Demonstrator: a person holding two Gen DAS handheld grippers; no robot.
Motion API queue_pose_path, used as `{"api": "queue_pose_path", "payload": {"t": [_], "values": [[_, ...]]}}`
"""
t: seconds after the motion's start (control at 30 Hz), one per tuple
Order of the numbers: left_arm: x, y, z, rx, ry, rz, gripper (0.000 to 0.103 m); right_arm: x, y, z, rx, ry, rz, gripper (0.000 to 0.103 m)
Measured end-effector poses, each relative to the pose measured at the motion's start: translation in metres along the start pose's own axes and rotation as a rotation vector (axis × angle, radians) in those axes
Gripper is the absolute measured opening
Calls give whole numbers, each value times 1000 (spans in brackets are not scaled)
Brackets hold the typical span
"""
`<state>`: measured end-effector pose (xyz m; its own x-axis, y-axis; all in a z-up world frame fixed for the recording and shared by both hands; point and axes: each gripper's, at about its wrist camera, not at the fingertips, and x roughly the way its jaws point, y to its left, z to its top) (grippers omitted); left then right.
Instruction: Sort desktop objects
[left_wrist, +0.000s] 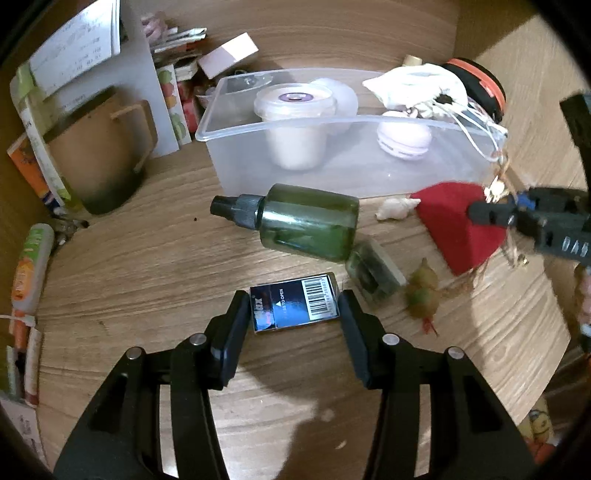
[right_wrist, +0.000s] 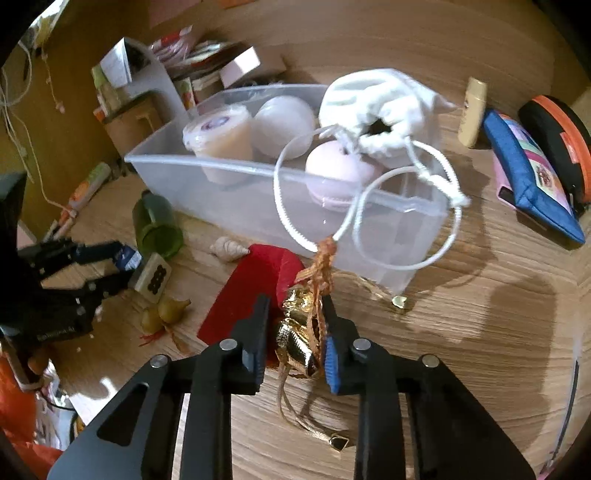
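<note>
Jaws of the left gripper (left_wrist: 294, 308) stand partly open around a small dark blue box (left_wrist: 294, 303) lying flat on the wooden desk (left_wrist: 147, 258), a pad close at each side; whether they press on it cannot be told. Beyond it lies a green bottle (left_wrist: 306, 225) on its side, before a clear plastic bin (left_wrist: 351, 177). The right gripper (right_wrist: 295, 325) is closed on a gold ornament (right_wrist: 297, 332) with an orange cord, beside a red block (right_wrist: 251, 288).

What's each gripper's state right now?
Left gripper: closed on the dark box.
Right gripper: closed on the gold ornament.
</note>
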<state>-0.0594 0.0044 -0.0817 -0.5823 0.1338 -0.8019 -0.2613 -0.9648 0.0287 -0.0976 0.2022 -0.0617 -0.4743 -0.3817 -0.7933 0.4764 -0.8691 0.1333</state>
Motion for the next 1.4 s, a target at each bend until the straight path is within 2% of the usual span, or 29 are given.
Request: {"api": "queue_pose_path", "payload": {"t": [0.2,0.67,0.9,1.1,1.4], "values": [[-14,-2,2,5,-49,10,49,-18,0,5,6,-57,9,20],[-51,25,15,-82,-157,20,49,-64,-2,9,14,-155,26,20],[-68,34,35,-107,-224,21,49,-80,-9,17,31,-202,35,20],[-73,40,60,-124,-261,-12,49,-92,-12,31,32,-246,41,20],[-62,34,93,-112,-262,-41,49,-91,-12,52,11,-285,34,20]]}}
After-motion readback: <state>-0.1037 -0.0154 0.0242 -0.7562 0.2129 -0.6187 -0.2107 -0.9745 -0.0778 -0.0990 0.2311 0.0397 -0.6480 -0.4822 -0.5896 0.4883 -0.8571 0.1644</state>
